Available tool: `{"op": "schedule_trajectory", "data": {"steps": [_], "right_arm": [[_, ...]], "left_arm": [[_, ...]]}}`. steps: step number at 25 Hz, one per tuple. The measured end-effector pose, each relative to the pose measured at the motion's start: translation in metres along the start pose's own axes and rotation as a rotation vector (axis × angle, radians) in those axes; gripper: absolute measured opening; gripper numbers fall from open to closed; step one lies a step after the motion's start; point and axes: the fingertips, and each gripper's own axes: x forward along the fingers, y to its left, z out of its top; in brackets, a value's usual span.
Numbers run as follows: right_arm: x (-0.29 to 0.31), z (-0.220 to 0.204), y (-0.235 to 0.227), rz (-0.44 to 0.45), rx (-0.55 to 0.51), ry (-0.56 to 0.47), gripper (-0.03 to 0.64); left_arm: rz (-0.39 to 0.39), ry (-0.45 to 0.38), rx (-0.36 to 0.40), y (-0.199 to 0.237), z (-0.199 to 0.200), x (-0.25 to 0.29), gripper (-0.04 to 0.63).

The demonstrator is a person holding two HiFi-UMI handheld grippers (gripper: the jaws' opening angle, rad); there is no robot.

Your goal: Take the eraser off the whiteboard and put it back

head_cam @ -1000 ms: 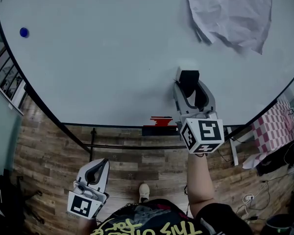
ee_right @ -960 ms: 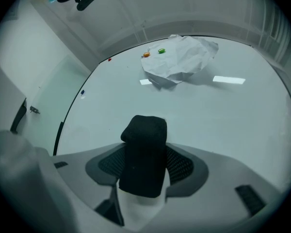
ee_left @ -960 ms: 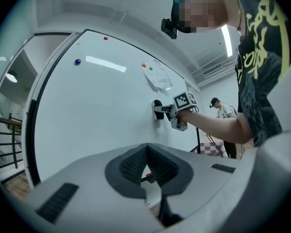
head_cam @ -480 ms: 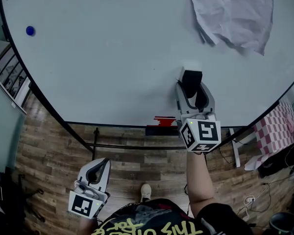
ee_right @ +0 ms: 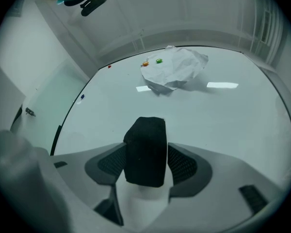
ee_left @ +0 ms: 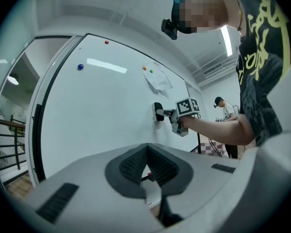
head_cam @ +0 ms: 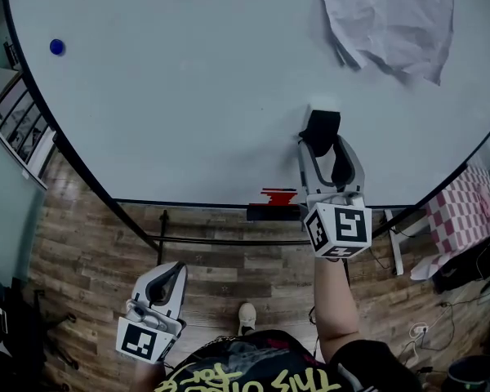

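wood-plank flooring [head_cam: 220,268] runs under a large whiteboard [head_cam: 188,96] on a stand, which fills most of the head view. the eraser [head_cam: 322,125], a black block, sits low on the whiteboard, right of the middle and a little above the bottom edge. in the left gripper view it looks flush against the board face. the right gripper [head_cam: 322,143] is clamped on it, one ribbed pad pressed to each side, with the block standing out past the jaw tips toward the board. the person's bare forearm [head_cam: 336,309] reaches up behind the marker cube.

the left gripper [head_cam: 170,272] hangs well below the bottom edge, over the floor and apart from the board. its jaw tips meet with nothing between them.

a crumpled sheet of paper [head_cam: 388,19] hangs near the whiteboard's top right corner, pinned by an orange magnet [ee_right: 145,63] and a green magnet [ee_right: 158,60] side by side at its upper edge. a blue magnet [head_cam: 57,46] sits alone close to the left edge, and a small red magnet [ee_left: 106,42] near the top edge. something red [head_cam: 278,194] lies on the dark ledge [head_cam: 265,213] at the bottom edge, just left of the right gripper. a pink checked cloth [head_cam: 457,219] lies past the board's right side.
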Motion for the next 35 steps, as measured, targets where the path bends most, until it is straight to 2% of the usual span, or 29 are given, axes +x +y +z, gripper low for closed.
{"op": "schedule_trajectory", "data": {"steps": [8, 18, 27, 31, 35], "right_arm": [[-0.031, 0.002, 0.002, -0.011, 0.007, -0.002, 0.25], [-0.086, 0.005, 0.028, 0.051, 0.069, -0.002, 0.249], [-0.133, -0.004, 0.075, 0.143, 0.113, 0.046, 0.247], [-0.153, -0.006, 0.094, 0.177, 0.129, 0.065, 0.217], [-0.172, -0.002, 0.117, 0.24, 0.138, 0.076, 0.167]], "left_arm": [[-0.037, -0.007, 0.005, -0.008, 0.003, -0.003, 0.003], [-0.084, -0.011, 0.01, -0.02, 0.003, -0.015, 0.003], [-0.111, -0.038, -0.007, -0.028, 0.006, -0.026, 0.003], [-0.133, -0.068, 0.017, -0.032, 0.009, -0.032, 0.003], [-0.129, -0.042, -0.013, -0.033, 0.003, -0.039, 0.003]]}}
